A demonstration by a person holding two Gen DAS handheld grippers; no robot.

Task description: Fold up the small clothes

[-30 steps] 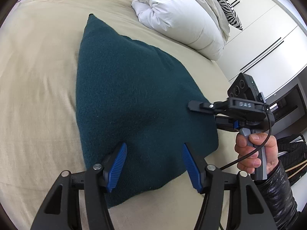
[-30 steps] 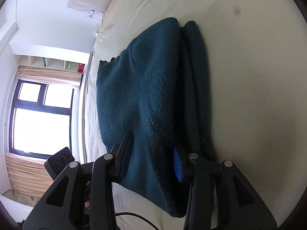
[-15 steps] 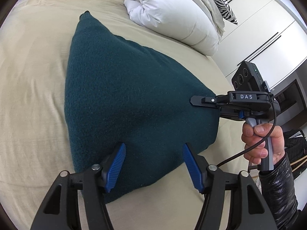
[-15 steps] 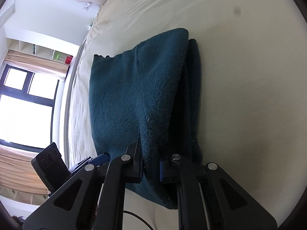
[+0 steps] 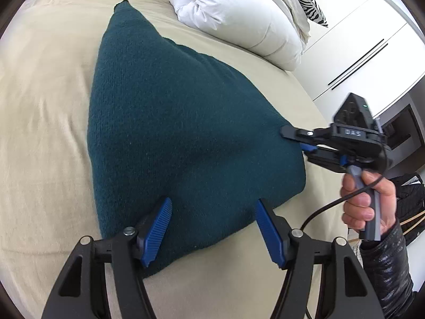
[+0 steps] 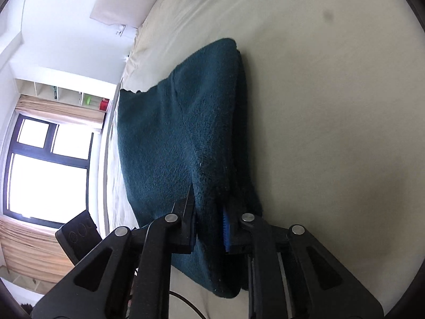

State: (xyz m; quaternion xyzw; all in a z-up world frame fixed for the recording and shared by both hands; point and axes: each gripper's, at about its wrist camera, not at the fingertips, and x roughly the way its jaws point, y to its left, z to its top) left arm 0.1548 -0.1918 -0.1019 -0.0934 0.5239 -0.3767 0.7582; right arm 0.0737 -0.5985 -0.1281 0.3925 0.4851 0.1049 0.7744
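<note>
While right hand-held gripper loosens on teal knit, left hand-held gripper hovers agape.

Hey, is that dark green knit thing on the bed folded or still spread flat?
Folded. The dark green knit garment lies doubled on the bed: along its right edge, stacked layers show, one over another.

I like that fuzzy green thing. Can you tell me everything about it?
The dark teal knitted garment looks thick and fuzzy. It lies folded in layers on the beige bed sheet. The right hand-held gripper has the edge between its opening jaws. The left hand-held gripper hovers open over another edge.
</note>
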